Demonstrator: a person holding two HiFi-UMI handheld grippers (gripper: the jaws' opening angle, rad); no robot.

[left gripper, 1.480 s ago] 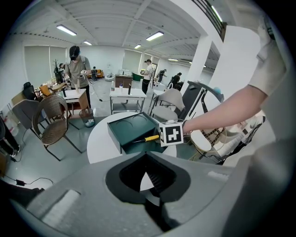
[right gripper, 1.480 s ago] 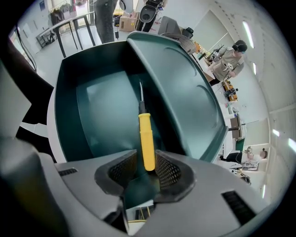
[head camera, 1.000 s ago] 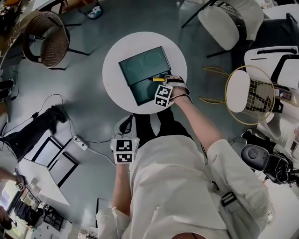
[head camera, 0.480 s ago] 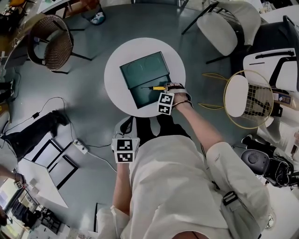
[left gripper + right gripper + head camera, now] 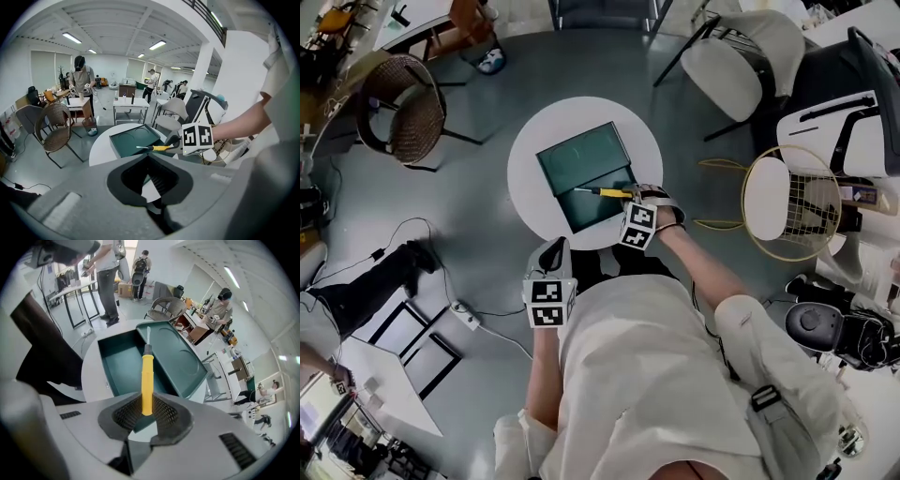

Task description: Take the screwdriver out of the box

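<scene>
On the white round table (image 5: 530, 187) stands an open dark green box (image 5: 598, 208), its lid (image 5: 579, 156) lying flat behind it. My right gripper (image 5: 626, 197) is shut on the yellow handle of the screwdriver (image 5: 607, 192) and holds it above the box's right edge. In the right gripper view the screwdriver (image 5: 147, 380) juts from between the jaws (image 5: 146, 411) with its tip over the box (image 5: 119, 366). My left gripper (image 5: 552, 251) hangs off the table's near edge, open and with nothing in it (image 5: 150, 176). From there the screwdriver (image 5: 157, 148) is visible in the air.
A wicker chair (image 5: 394, 94) stands to the left, a white chair (image 5: 727, 56) at the back right, a gold wire chair (image 5: 792, 202) to the right. A cable and a power strip (image 5: 461, 309) lie on the floor. People work at tables farther off.
My right gripper has risen with the screwdriver, which has lifted up from the box. The left gripper has stayed where it was.
</scene>
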